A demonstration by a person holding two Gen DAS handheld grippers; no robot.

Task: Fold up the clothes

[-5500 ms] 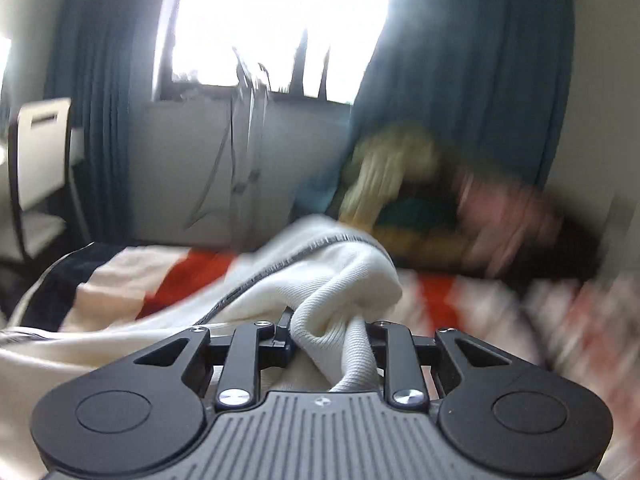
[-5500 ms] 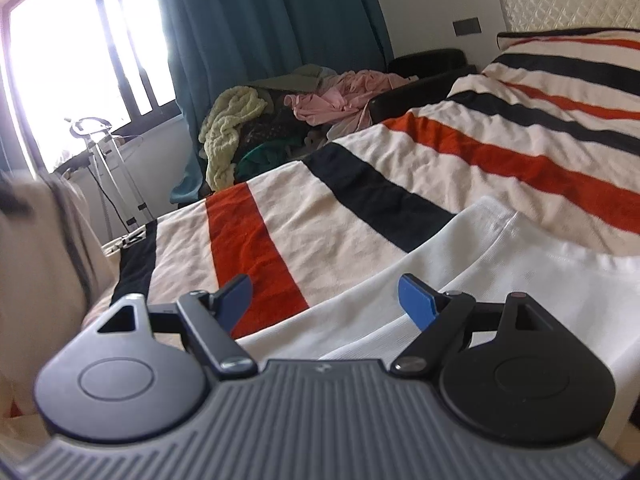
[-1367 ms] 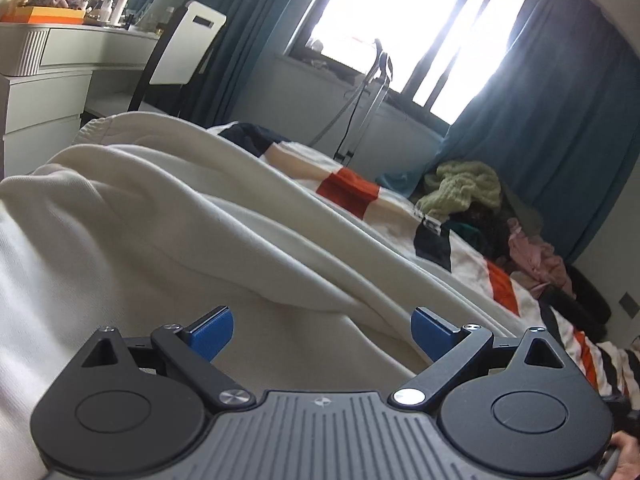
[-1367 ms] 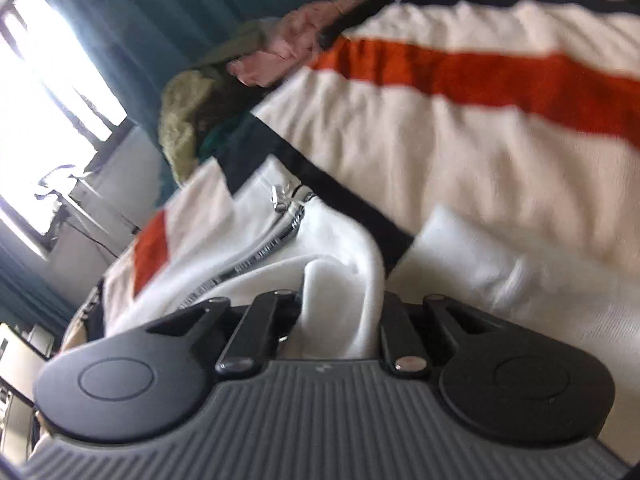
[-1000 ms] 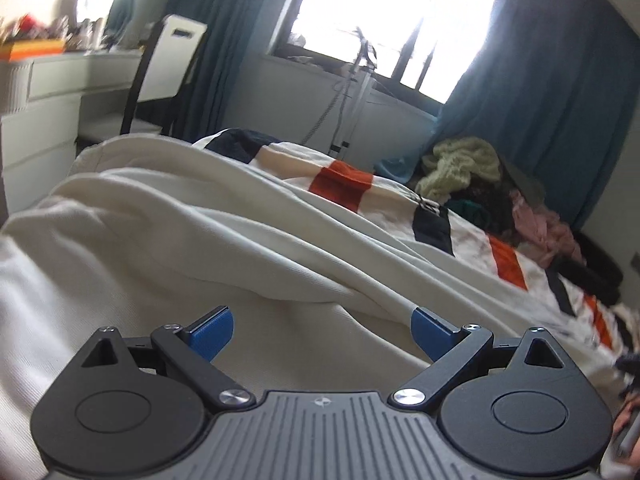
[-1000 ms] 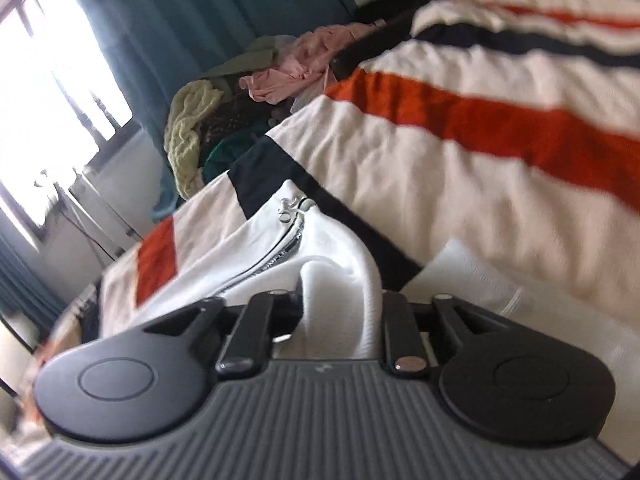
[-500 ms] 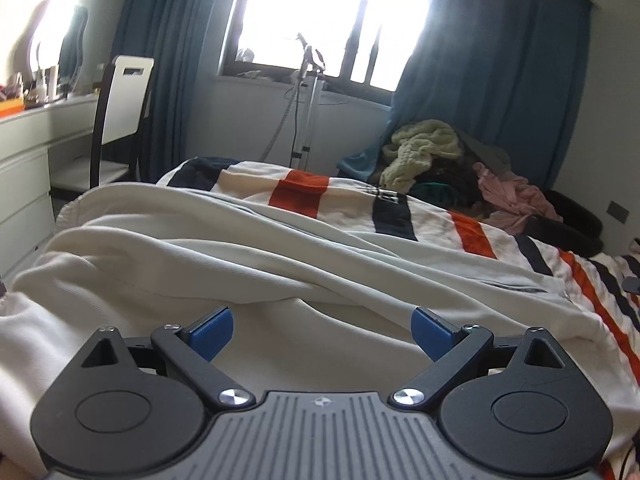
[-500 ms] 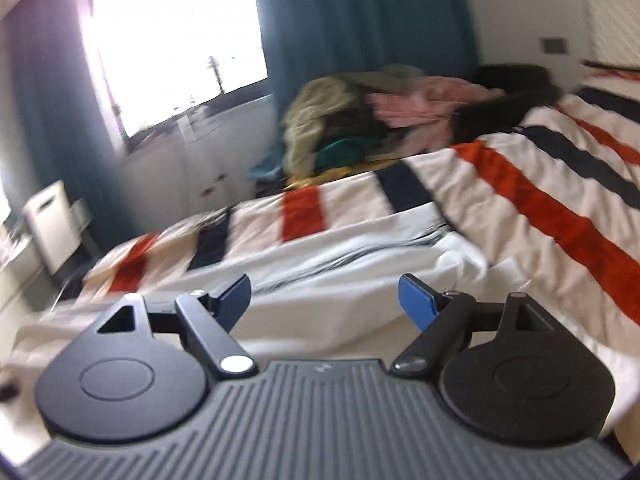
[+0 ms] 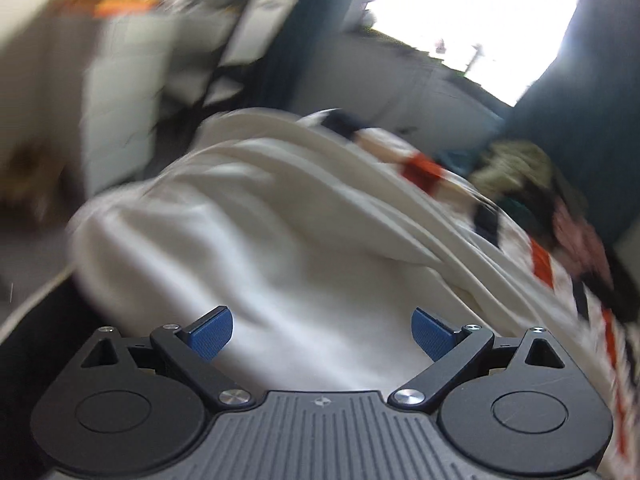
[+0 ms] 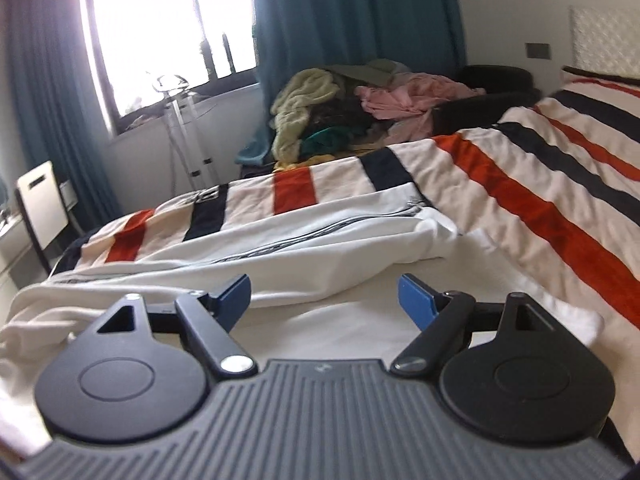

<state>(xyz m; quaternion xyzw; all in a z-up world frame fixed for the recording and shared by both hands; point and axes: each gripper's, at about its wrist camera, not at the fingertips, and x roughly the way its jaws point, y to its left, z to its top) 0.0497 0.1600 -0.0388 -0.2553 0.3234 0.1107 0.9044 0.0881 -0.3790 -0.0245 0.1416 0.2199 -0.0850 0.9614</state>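
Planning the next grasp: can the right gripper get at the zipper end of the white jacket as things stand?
Probably yes. The right gripper is open, and the white jacket lies ahead on the striped blanket with nothing between.

Striped bedspread [image 10: 520, 184], cream with orange and black bands; teal curtains [image 10: 352, 40] flanking a bright window [image 10: 168, 28]; heap of mixed laundry [image 10: 360, 112] beyond the bed's far edge; white chair [image 10: 40, 204] at left; metal stand [image 10: 180, 120] under the window
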